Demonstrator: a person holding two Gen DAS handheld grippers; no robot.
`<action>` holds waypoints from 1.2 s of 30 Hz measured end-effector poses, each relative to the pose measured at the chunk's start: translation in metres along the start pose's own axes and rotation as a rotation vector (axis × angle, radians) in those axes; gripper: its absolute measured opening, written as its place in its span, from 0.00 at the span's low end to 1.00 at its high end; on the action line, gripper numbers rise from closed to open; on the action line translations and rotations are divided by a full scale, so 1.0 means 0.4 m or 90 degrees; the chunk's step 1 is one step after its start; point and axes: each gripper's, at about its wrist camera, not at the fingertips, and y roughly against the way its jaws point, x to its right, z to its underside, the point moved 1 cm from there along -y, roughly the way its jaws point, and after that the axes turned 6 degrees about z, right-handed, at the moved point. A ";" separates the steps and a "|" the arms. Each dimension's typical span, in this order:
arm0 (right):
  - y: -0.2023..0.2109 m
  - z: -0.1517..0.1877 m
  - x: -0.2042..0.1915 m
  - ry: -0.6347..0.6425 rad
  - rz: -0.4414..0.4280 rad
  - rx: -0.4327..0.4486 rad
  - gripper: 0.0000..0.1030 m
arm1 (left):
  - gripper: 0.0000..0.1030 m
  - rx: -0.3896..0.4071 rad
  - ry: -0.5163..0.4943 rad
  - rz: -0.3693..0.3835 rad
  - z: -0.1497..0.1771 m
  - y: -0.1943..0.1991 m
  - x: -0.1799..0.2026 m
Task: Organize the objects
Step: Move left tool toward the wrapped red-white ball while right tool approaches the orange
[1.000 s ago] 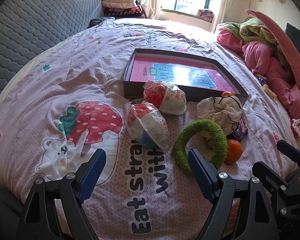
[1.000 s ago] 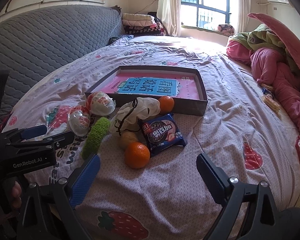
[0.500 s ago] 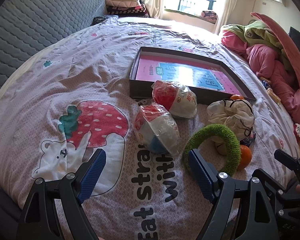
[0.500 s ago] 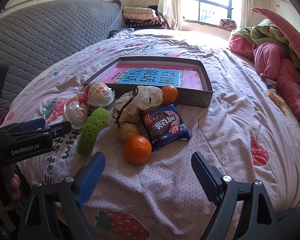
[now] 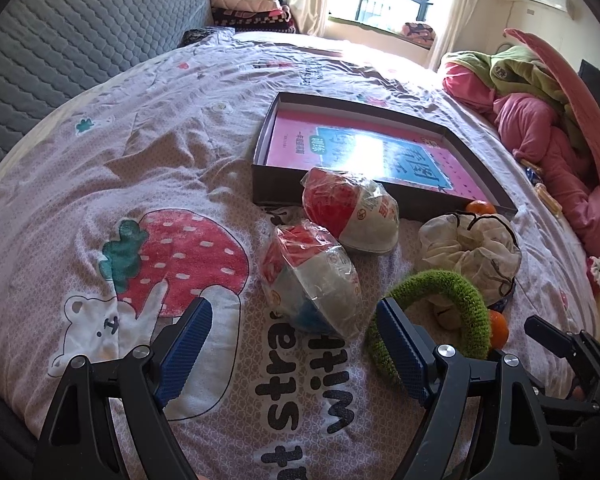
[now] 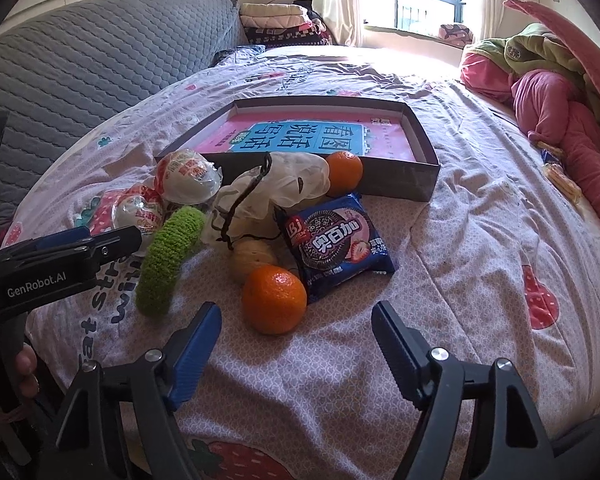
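Sunlit bedding with a strawberry print (image 5: 172, 256) fills the left wrist view, where the left gripper (image 5: 290, 344) hangs with its jaws spread and empty just short of the nearer wrapped bowl (image 5: 312, 280), the green ring (image 5: 440, 304) touching its right finger, probably so that bowl can go into the shallow box (image 5: 380, 196) lying open behind the pile. From the right wrist view, the right gripper (image 6: 296, 332) is closing its jaws with nothing pressed between them yet, lined up on the near orange (image 6: 274, 298), which lies against the cookie packet (image 6: 336, 240) in front of the box (image 6: 424, 176), likely its next pick.
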 end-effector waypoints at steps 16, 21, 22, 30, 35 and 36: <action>-0.037 0.001 -0.032 0.039 0.006 -0.003 0.52 | 0.82 0.001 0.017 -0.032 -0.036 -0.054 -0.007; -0.039 0.002 -0.042 0.051 0.000 0.003 0.45 | 0.82 -0.009 0.027 -0.024 -0.030 -0.071 -0.013; -0.040 0.003 -0.045 0.054 0.000 0.004 0.43 | 0.82 -0.012 0.025 -0.026 -0.028 -0.075 -0.013; -0.045 0.008 -0.051 0.067 0.003 0.006 0.39 | 0.82 -0.012 0.042 -0.001 -0.027 -0.091 -0.027; -0.043 0.010 -0.050 0.068 -0.002 0.011 0.38 | 0.82 -0.007 0.045 0.022 -0.026 -0.087 -0.027; -0.043 0.009 -0.049 0.068 -0.002 0.012 0.38 | 0.82 -0.009 0.041 0.027 -0.026 -0.087 -0.024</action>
